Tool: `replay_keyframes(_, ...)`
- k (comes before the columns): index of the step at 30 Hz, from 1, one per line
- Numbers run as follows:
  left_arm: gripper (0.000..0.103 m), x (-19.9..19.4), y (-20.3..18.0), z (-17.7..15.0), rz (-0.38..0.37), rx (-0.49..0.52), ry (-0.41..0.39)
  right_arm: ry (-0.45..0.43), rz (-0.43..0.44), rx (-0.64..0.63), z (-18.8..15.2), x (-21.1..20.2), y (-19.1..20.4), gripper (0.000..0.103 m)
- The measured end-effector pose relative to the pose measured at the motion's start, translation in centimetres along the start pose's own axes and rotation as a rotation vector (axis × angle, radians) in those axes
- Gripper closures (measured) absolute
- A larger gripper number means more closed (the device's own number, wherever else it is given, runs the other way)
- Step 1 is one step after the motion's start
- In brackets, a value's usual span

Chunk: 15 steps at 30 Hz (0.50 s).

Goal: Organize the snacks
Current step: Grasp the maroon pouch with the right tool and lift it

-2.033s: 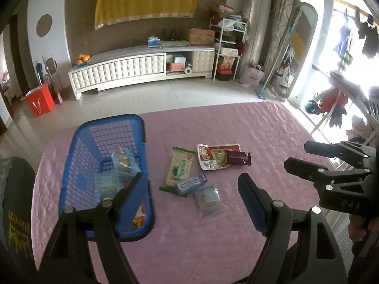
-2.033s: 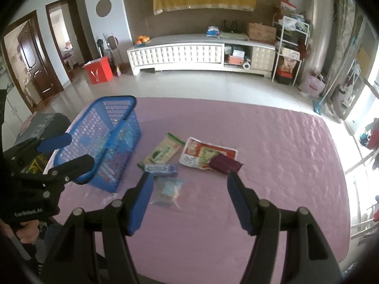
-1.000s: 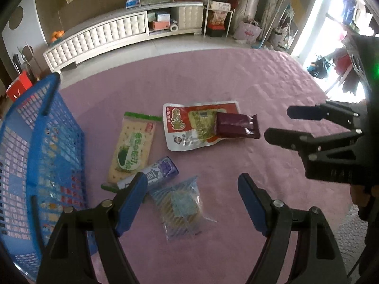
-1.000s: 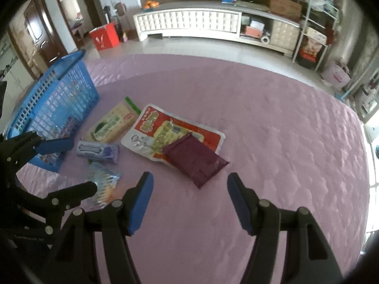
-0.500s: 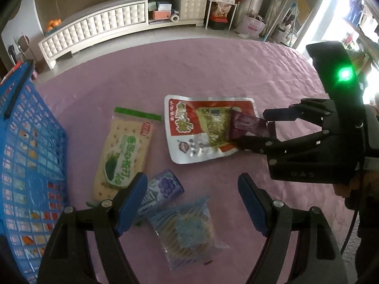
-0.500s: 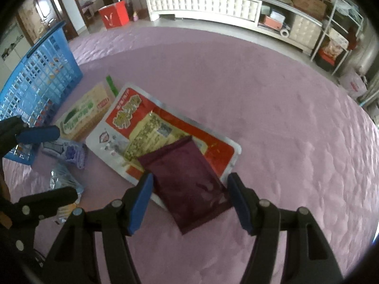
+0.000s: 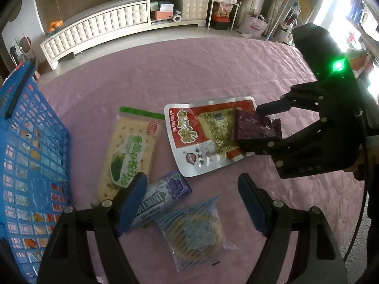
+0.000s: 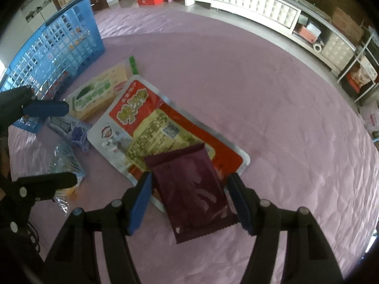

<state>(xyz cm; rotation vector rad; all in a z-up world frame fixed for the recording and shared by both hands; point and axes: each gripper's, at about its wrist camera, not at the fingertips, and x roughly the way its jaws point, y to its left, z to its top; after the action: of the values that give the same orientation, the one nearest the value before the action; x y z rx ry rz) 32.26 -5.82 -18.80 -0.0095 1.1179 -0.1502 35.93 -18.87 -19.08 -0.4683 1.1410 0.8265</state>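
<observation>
Left wrist view: the basket (image 7: 35,156) at the left already holds several packets, but five snacks are left on the pink cloth (image 7: 189,71). The left gripper (image 7: 191,196) hangs with jaws apart and empty over the gum pack (image 7: 163,196) and clear biscuit bag (image 7: 196,232). To the right, the right gripper (image 8: 189,196) straddles the maroon packet (image 8: 191,189), which lies on the red pouch (image 8: 146,123); its pads look just clear, not clamped. The green cracker pack (image 7: 130,153) lies beside the basket.
</observation>
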Motion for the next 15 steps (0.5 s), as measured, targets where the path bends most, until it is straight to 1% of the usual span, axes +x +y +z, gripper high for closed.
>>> replay_keyframes(4, 0.026, 0.2, 0.0, -0.4, 0.007, 0.003, 0.009, -0.014, 0.011, -0.019, -1.3, -0.5, 0.6, 0.035)
replay_keyframes(5, 0.026, 0.2, 0.0, -0.6, 0.005, 0.005, 0.011, -0.010, 0.004, -0.037, -1.9, -0.7, 1.1, 0.037)
replay_keyframes(6, 0.026, 0.0, -0.1, -0.7, 0.004, 0.008, 0.014, -0.011, -0.025, -0.067, -2.5, -1.0, 1.7, 0.046)
replay_keyframes(9, 0.026, 0.0, -0.3, -1.0, 0.010, 0.028, 0.020, -0.016, -0.027, -0.063, -3.2, -1.7, 2.0, 0.051)
replay_keyframes(13, 0.026, -0.5, -0.7, -0.9, 0.029, 0.071, 0.018, -0.045, -0.010, 0.035, -3.8, -2.6, 1.4, 0.053)
replay_keyframes(15, 0.026, -1.2, -1.1, -0.4, 0.042, 0.111, 0.010, -0.073, 0.012, 0.116, -4.0, -3.5, 1.0, 0.053)
